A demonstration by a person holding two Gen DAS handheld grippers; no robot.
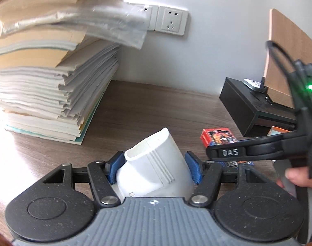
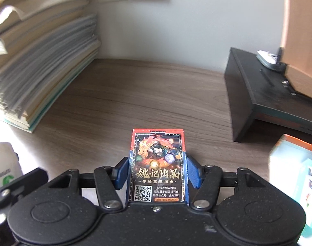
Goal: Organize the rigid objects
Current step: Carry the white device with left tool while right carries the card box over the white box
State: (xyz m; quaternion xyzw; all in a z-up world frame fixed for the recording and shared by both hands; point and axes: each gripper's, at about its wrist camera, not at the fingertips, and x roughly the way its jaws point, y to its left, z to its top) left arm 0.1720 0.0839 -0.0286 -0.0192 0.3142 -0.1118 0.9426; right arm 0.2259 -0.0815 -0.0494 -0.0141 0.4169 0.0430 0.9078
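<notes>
My left gripper (image 1: 154, 169) is shut on a white plastic holder (image 1: 153, 168), tilted with its open mouth to the upper left, above the brown wooden desk (image 1: 147, 110). My right gripper (image 2: 157, 173) is shut on a red and blue card box (image 2: 158, 164) with a QR code, held over the desk (image 2: 135, 98). In the left wrist view the same card box (image 1: 218, 136) and the right gripper's black body (image 1: 258, 145) show at right. The white holder shows at the left edge of the right wrist view (image 2: 4, 164).
A tall stack of books and papers (image 1: 45, 78) stands at back left, also in the right wrist view (image 2: 41, 61). A black stand (image 1: 256, 110) (image 2: 268, 96) sits at right. Wall sockets (image 1: 172, 21) are behind. A light blue and orange box (image 2: 295, 176) lies at right.
</notes>
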